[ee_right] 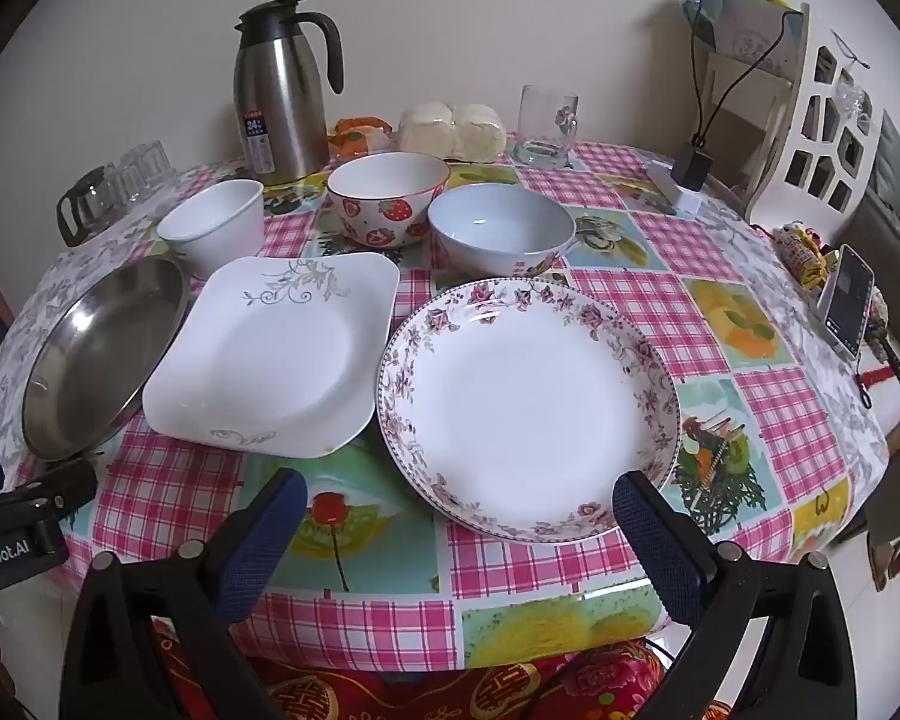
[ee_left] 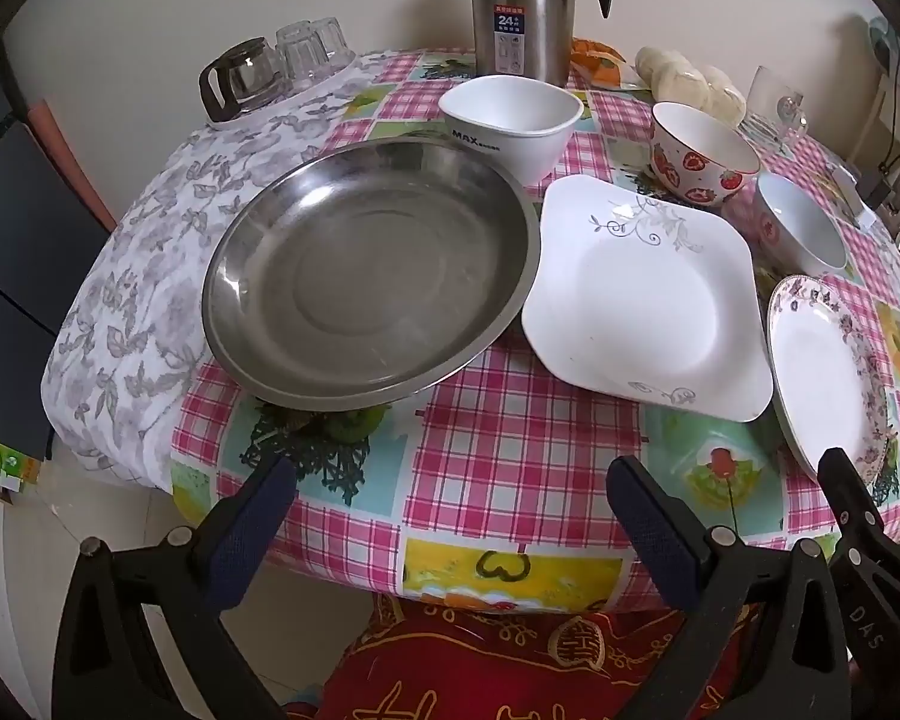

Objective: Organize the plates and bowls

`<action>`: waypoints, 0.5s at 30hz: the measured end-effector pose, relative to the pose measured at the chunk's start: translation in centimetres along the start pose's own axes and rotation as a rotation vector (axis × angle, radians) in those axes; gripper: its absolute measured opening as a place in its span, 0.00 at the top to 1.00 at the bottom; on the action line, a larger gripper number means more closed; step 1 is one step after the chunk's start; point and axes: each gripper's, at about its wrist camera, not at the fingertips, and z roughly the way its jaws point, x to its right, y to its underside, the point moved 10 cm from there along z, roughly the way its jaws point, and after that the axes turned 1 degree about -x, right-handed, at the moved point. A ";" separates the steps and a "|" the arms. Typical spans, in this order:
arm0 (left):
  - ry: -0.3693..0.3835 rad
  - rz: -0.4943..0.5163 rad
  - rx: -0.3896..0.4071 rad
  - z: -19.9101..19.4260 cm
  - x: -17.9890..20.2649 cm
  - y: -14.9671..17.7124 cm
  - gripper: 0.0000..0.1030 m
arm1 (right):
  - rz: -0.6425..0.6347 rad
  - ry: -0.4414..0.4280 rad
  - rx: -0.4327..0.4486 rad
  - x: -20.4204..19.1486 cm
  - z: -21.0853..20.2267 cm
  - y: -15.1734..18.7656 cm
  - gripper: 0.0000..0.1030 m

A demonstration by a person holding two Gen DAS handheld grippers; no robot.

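Along the table's near edge I hold my left gripper and right gripper spread wide and empty, since the steel plate, square plate and floral plate lie unstacked.

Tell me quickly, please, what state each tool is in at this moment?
Left tool: open, holding nothing, short of the steel pan.
Right tool: open, holding nothing, its fingers either side of the floral plate's near rim.

table, checkered cloth | on it: steel pan, square plate, floral plate, three bowls, thermos
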 end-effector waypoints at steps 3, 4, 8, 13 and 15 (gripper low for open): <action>-0.003 -0.001 0.003 0.0 0.0 0.0 0.00 | 0.000 0.000 0.000 0.0 0.0 0.0 0.00; -0.002 -0.001 0.003 0.1 0.0 0.0 0.00 | -0.001 0.000 0.000 0.0 0.0 0.1 0.00; -0.003 0.004 0.003 0.1 0.1 0.0 0.00 | 0.000 0.000 0.000 0.0 0.0 0.0 0.00; 0.000 0.001 -0.001 0.1 0.0 0.0 0.00 | -0.001 0.000 -0.001 0.0 0.1 0.1 0.00; -0.001 0.001 -0.001 0.1 0.0 0.0 0.00 | -0.001 0.000 -0.001 0.0 0.1 0.1 0.00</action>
